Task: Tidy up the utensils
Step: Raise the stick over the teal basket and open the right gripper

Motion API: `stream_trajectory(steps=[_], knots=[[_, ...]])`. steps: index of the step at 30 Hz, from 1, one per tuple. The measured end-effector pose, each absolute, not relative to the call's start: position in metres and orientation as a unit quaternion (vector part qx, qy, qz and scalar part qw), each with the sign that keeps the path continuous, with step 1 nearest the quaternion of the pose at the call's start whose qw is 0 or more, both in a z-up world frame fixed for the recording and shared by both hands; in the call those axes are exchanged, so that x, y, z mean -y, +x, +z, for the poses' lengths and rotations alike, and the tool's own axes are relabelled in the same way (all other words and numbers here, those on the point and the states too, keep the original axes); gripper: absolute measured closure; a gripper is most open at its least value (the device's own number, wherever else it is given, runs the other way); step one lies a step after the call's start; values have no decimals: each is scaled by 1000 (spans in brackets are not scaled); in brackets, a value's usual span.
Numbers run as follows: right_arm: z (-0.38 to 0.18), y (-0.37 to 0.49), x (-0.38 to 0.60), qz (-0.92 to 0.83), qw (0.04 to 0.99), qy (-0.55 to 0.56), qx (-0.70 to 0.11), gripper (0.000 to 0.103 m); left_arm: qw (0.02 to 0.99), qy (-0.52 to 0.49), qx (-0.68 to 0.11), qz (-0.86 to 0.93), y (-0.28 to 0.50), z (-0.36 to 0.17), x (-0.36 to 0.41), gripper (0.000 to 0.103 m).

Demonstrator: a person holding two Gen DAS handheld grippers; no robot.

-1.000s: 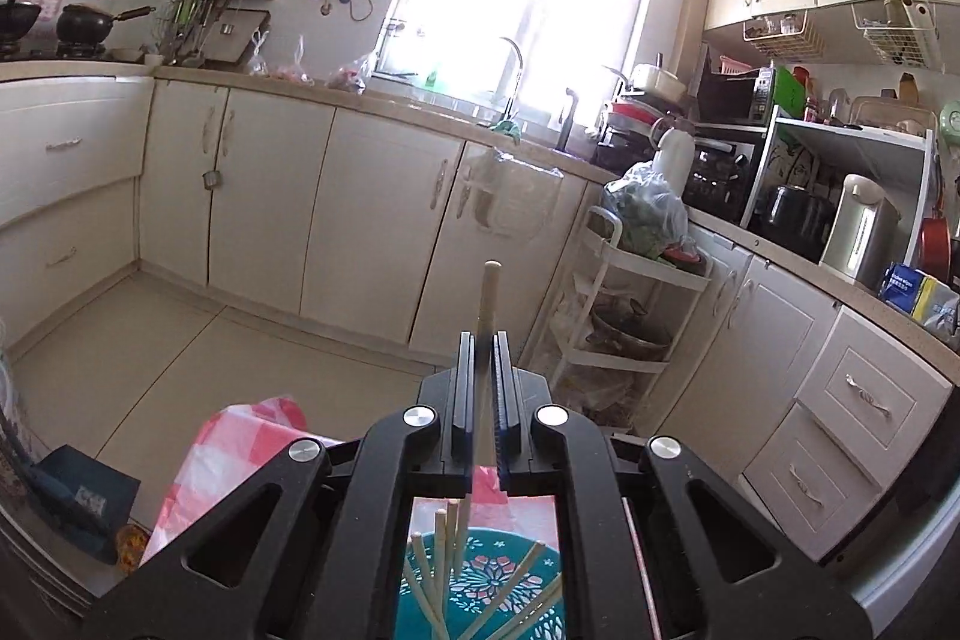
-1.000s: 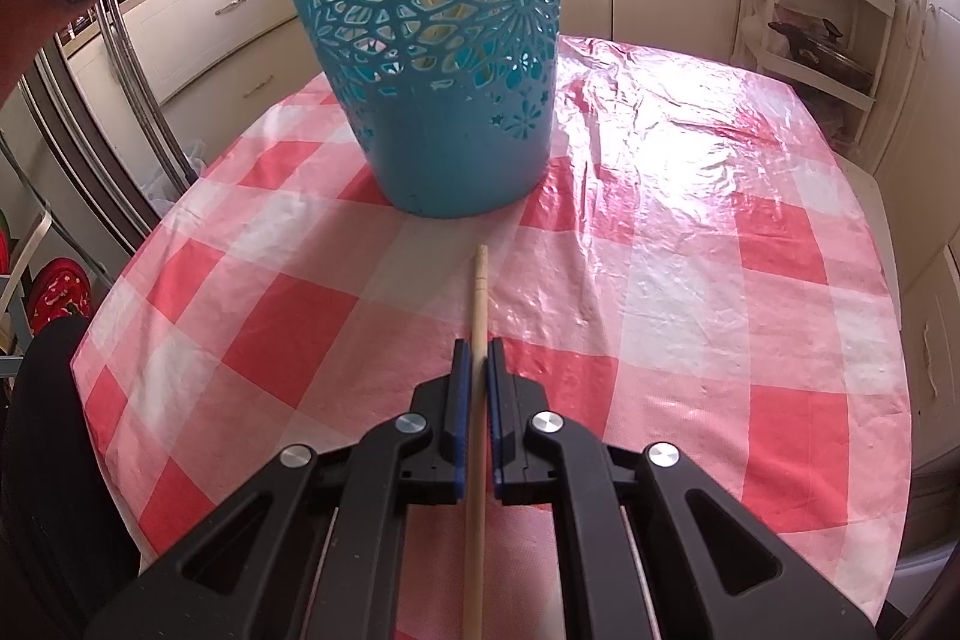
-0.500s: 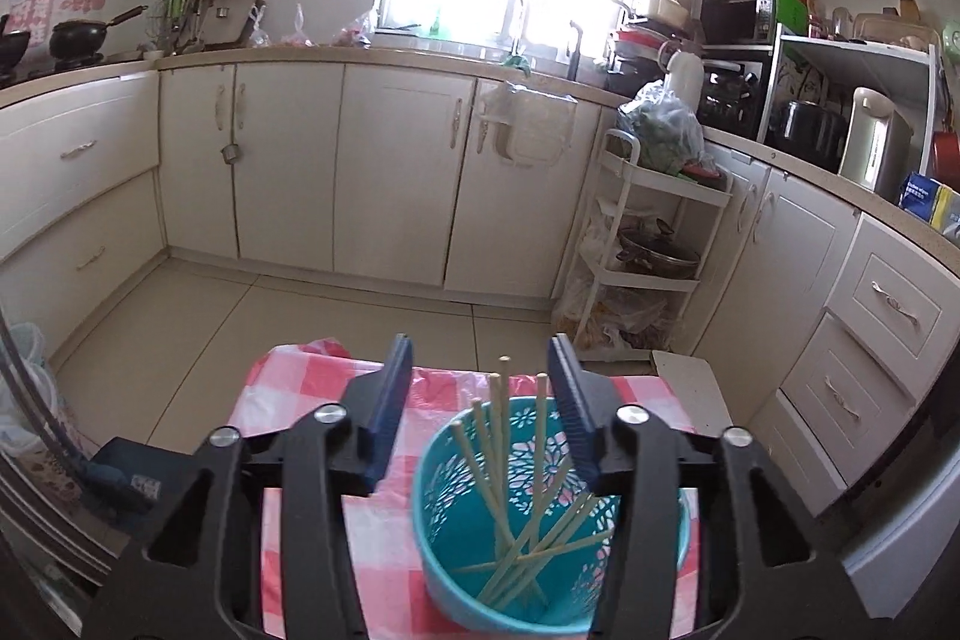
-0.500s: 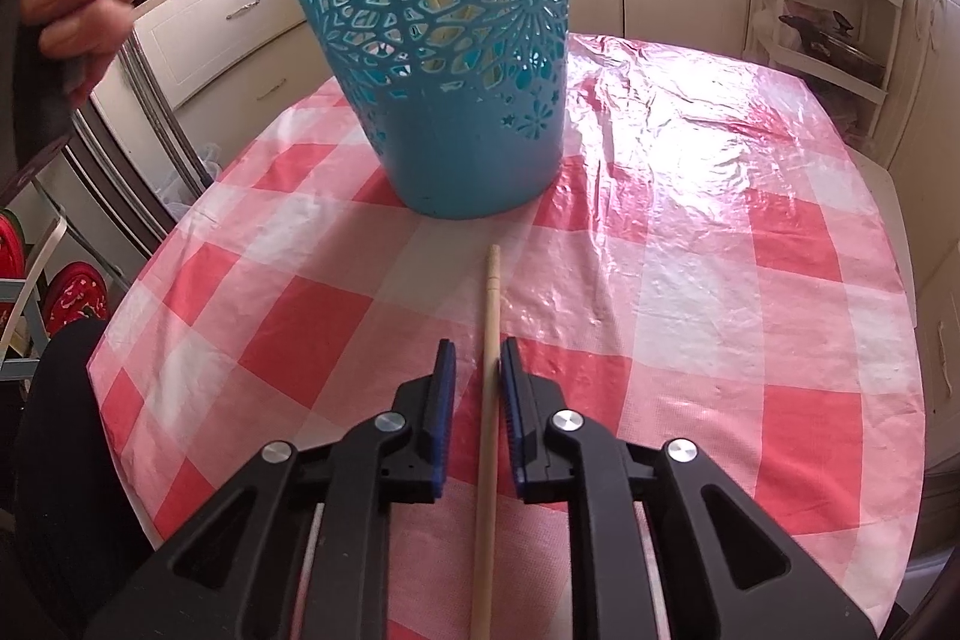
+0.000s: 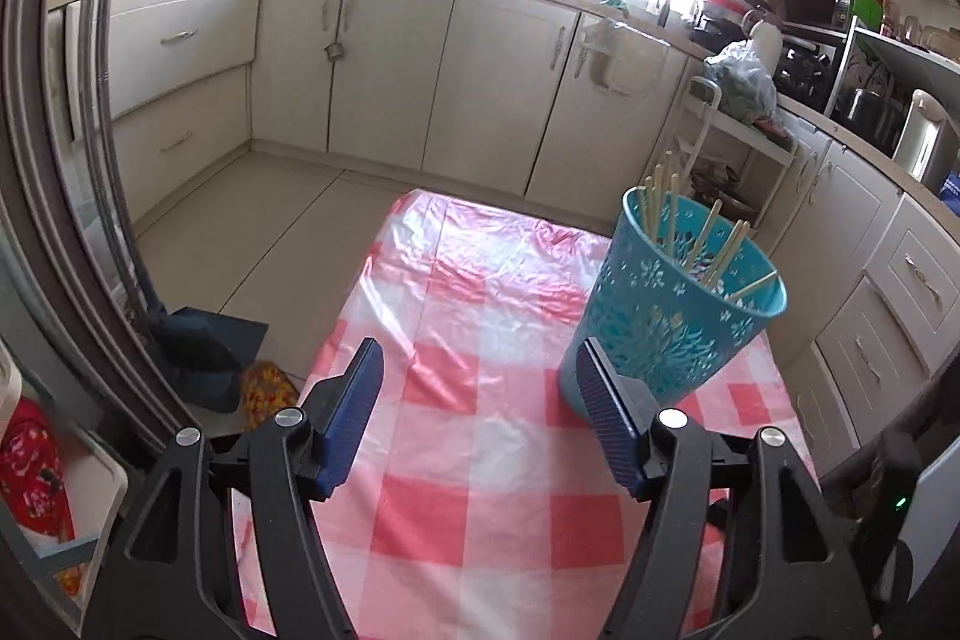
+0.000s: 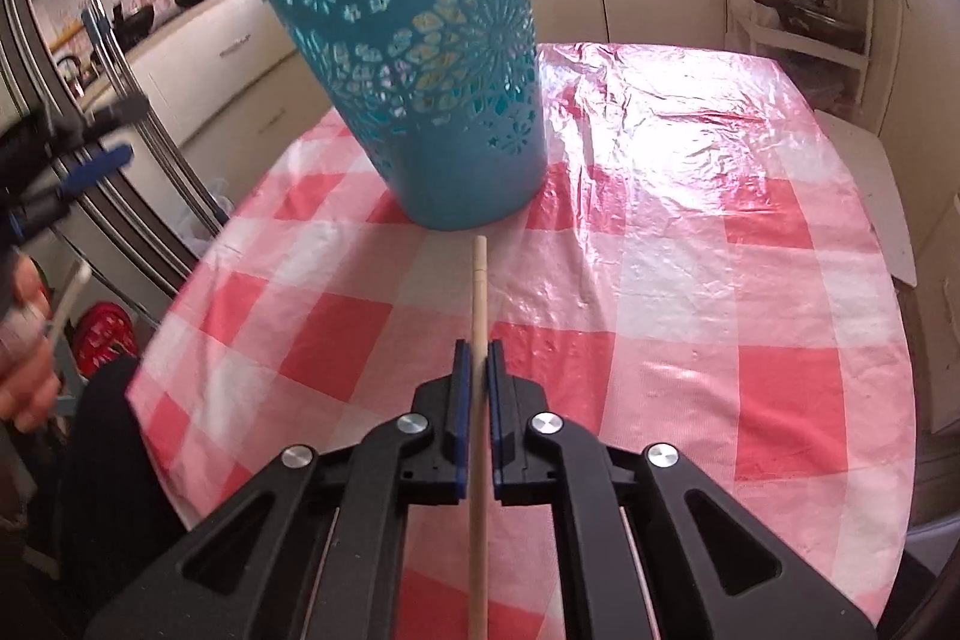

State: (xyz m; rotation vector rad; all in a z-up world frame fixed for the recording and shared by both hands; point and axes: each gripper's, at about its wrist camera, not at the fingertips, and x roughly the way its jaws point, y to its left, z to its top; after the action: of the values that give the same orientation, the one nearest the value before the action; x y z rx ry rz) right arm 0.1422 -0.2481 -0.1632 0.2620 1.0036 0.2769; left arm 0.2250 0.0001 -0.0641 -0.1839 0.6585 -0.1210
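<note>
Right wrist: chopstick (image 6: 478, 340) pinched between right claw (image 6: 472, 358) pads, pointing at basket (image 6: 420, 64).

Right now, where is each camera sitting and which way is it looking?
Left wrist: rides on the left tool, looking along its wide-open fingers over the checked tablecloth to the cabinets; the blue basket of chopsticks stands to the right.
Right wrist: rides on the right tool, looking low across the table at the basket; its fingers are shut on one chopstick, and the person's left hand shows at the left edge.
Shared: both see the basket and tablecloth.
</note>
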Motion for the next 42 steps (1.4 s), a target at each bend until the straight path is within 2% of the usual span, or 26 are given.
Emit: stream_trajectory(steps=[10, 20, 27, 42], knots=[[-70, 140, 266, 171, 883, 237, -368, 97, 926, -86, -365, -52, 208, -88, -8, 35], [16, 223, 251, 189, 916, 258, -243, 97, 926, -58, -369, -56, 202, -85, 8, 30], [22, 271, 243, 168, 922, 273, -218, 97, 930, -35, -364, -47, 205, -81, 10, 27], [8, 296, 240, 126, 935, 259, -209, 97, 923, -25, -381, -47, 219, -100, 12, 25]])
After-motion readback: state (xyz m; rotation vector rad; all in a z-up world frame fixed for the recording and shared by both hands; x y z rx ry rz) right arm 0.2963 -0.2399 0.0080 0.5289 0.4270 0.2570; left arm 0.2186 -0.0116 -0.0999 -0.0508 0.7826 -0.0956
